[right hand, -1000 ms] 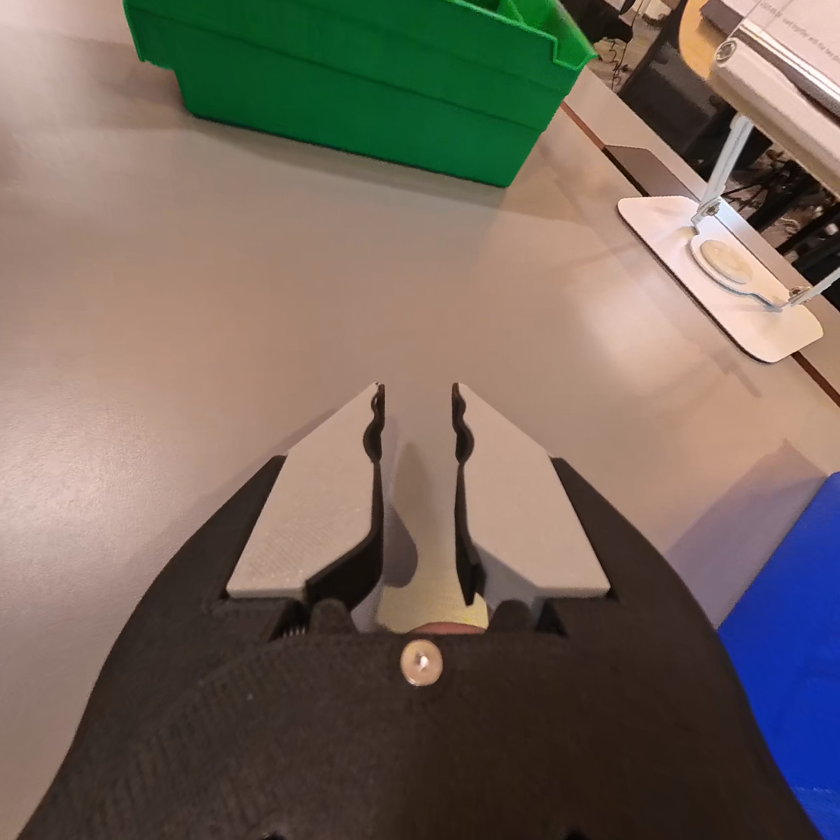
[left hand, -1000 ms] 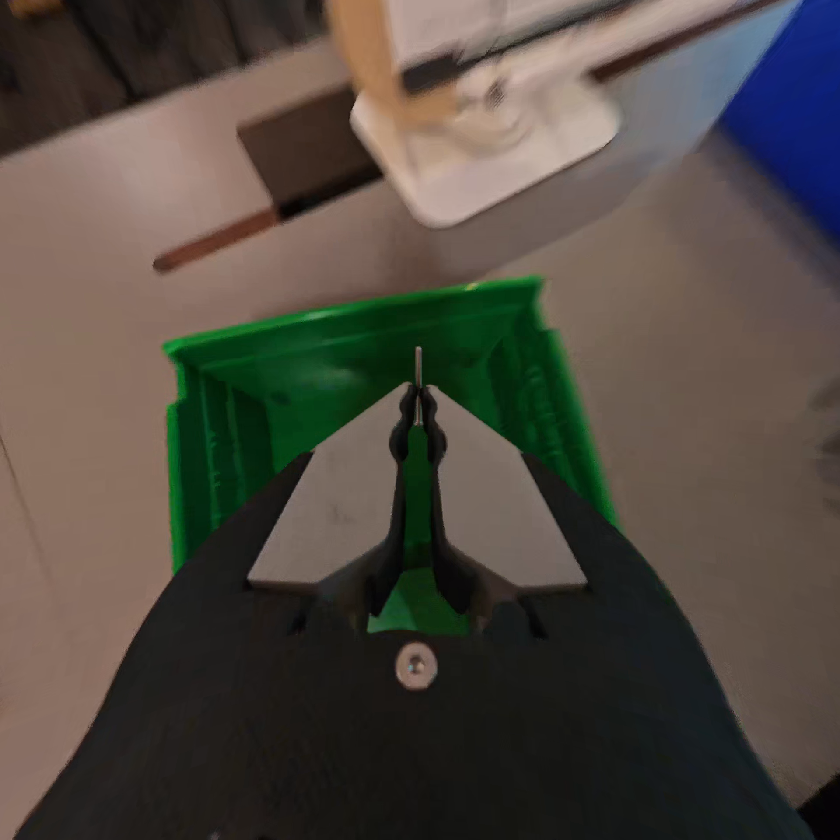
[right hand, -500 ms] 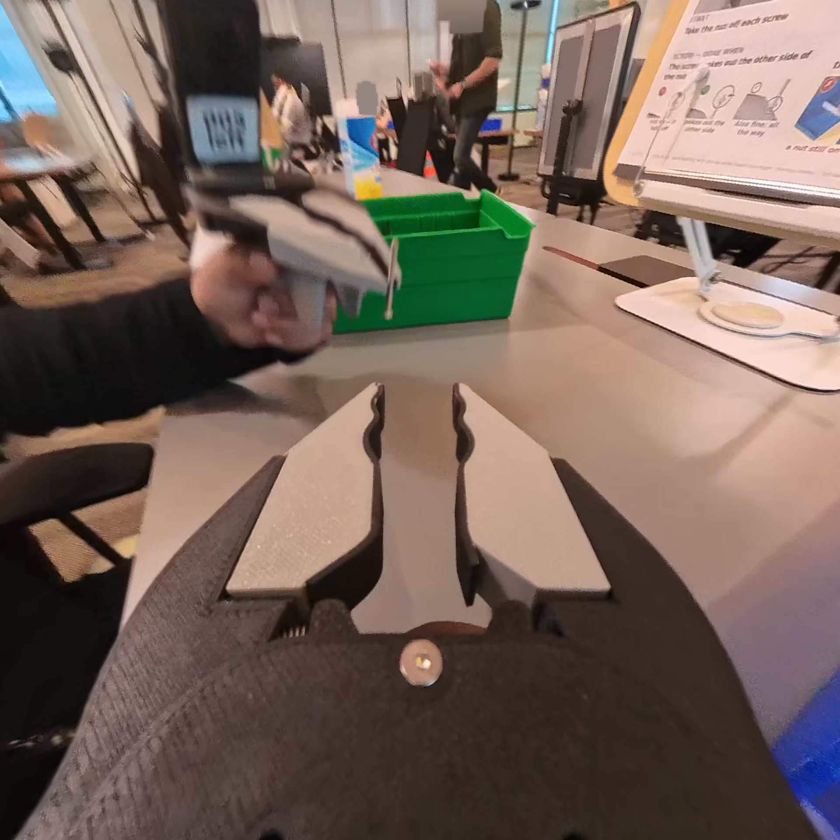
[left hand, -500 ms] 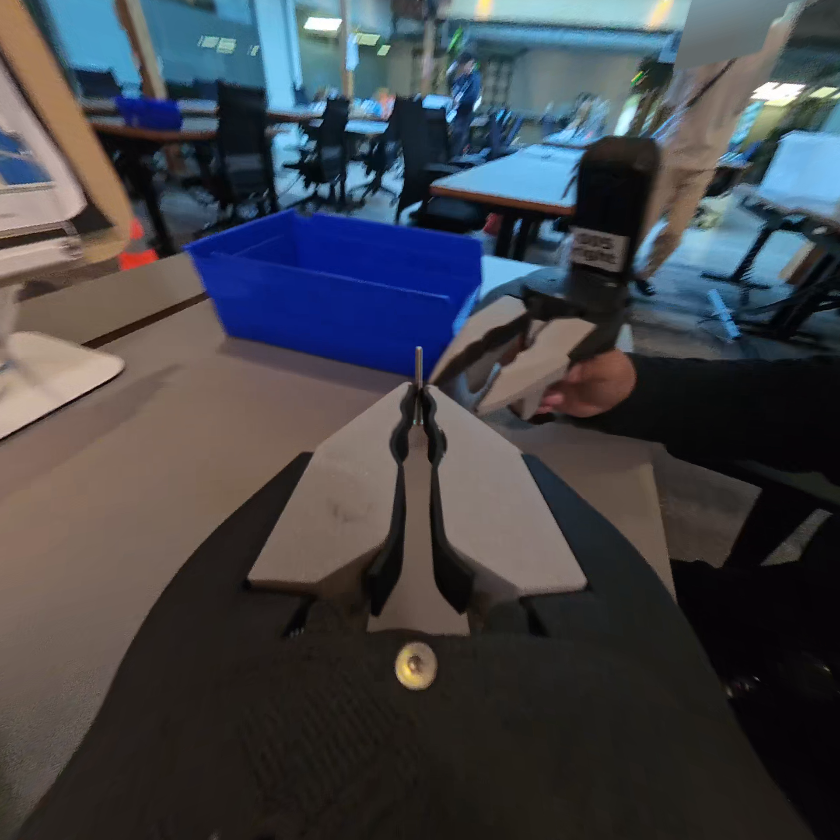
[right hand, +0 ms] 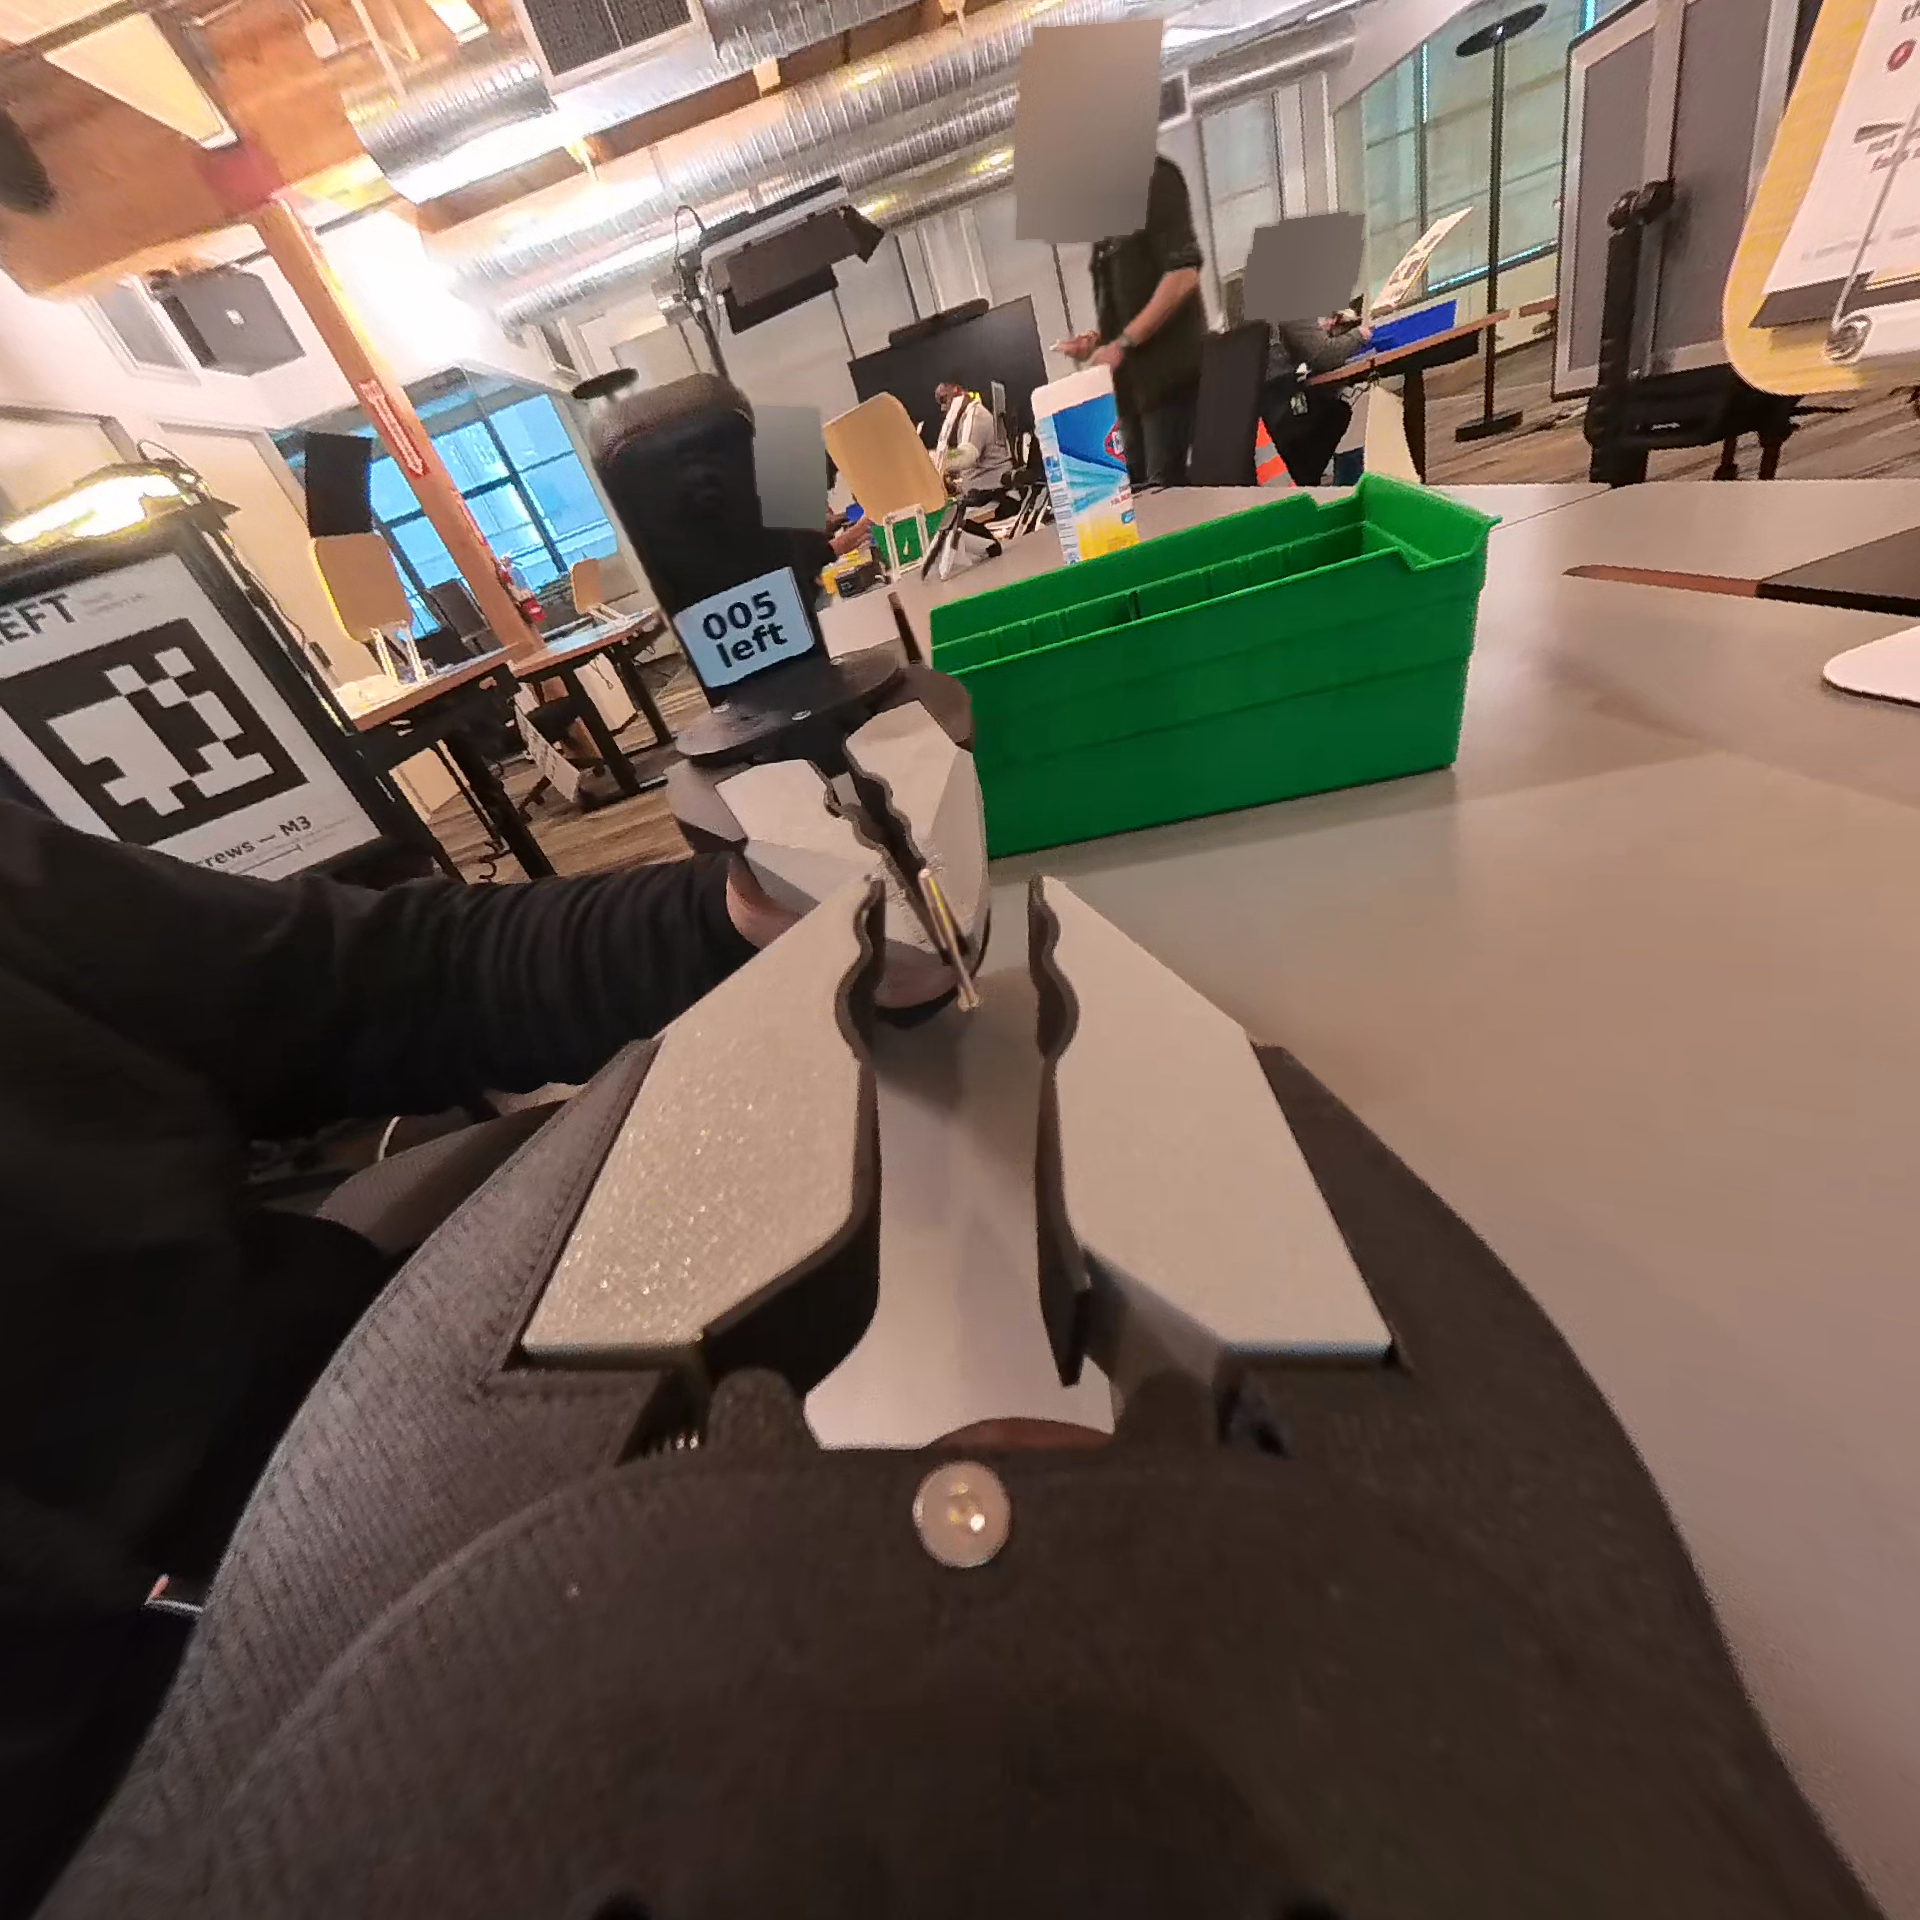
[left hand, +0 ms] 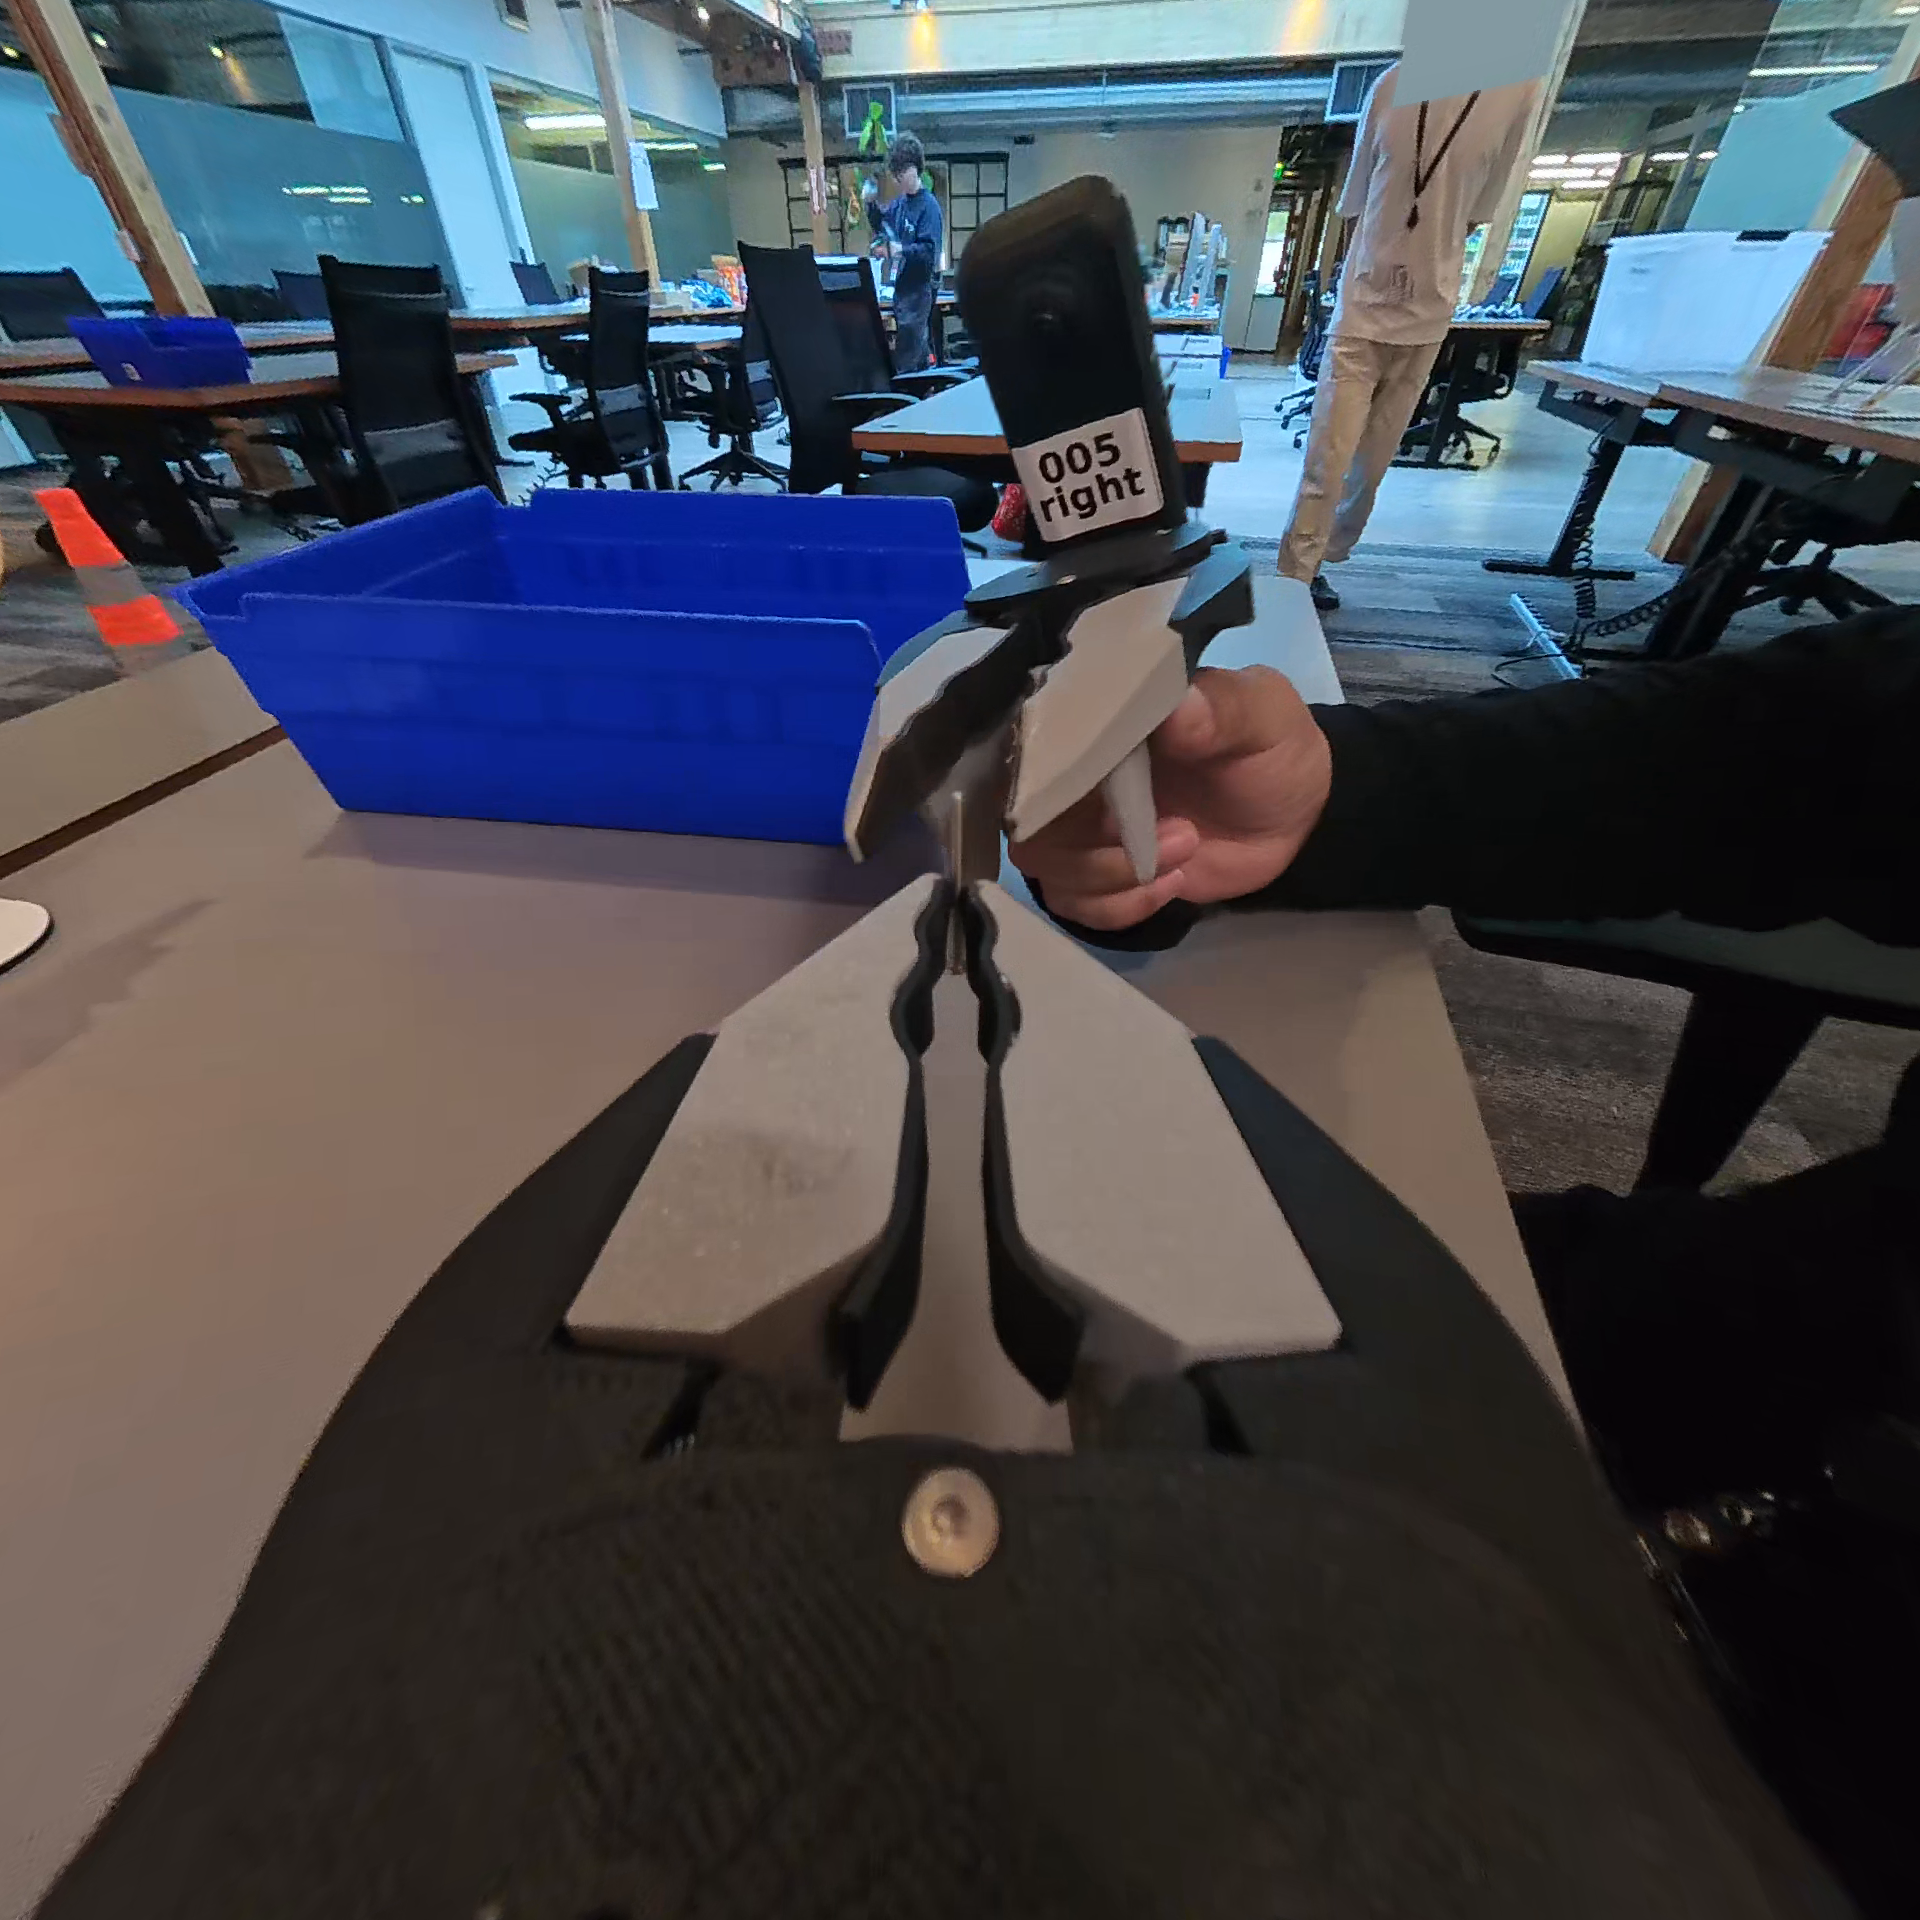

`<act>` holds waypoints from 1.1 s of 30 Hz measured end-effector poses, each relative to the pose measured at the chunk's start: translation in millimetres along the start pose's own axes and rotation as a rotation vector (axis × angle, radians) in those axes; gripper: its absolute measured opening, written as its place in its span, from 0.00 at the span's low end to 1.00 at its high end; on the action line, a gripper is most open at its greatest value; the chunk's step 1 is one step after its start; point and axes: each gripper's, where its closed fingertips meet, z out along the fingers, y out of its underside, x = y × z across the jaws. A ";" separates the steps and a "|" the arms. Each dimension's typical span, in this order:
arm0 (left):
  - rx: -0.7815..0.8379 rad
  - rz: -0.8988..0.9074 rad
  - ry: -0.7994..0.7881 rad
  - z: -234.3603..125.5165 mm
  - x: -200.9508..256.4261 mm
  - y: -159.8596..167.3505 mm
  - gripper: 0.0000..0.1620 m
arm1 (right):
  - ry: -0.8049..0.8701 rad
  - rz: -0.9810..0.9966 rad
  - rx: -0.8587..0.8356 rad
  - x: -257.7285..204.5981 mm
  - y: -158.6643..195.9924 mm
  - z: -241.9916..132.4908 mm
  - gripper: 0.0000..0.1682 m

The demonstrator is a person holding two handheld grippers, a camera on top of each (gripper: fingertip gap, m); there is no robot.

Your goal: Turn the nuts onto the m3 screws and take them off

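My left gripper is shut on a thin metal screw that sticks straight out from its tips. My right gripper faces it, held in a hand, just beyond the screw's end. In the right wrist view my right gripper is open, and the screw points from the left gripper into the gap between its fingertips. The pads do not touch the screw. I see no nut in either gripper.
A blue bin stands on the grey table behind the right gripper. A green bin stands behind the left gripper, with a wipes canister past it. A white stand base sits at the right edge. Less than 4 cm separates the two grippers' tips.
Both grippers have swung up from the table to face each other and moved closer. The left stays shut on the screw, whose end now lies between the right gripper's open fingers.
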 end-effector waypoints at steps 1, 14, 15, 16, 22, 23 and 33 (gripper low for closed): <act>0.001 0.008 -0.004 0.5 0.5 -0.2 0.00 | -0.009 0.002 0.000 -1.2 0.3 0.5 0.13; 0.010 -0.099 0.021 3.9 -0.8 3.5 0.03 | 0.027 -0.056 -0.030 -0.6 4.8 1.6 0.00; 0.003 -0.103 0.023 4.7 -0.5 5.2 0.03 | 0.027 -0.057 -0.033 -0.7 5.5 1.9 0.00; -0.011 -0.107 0.024 6.2 0.0 8.1 0.03 | 0.031 -0.061 -0.034 -0.4 5.5 1.8 0.00; -0.140 -0.128 -0.016 17.0 -5.3 31.2 0.00 | 0.167 -0.190 -0.148 12.1 18.8 0.9 0.00; -0.145 -0.139 -0.008 17.4 -4.3 32.0 0.00 | 0.175 -0.209 -0.158 11.3 20.2 1.8 0.00; -0.183 -0.145 -0.021 21.8 -5.1 37.4 0.00 | 0.183 -0.190 -0.190 13.9 26.9 4.6 0.00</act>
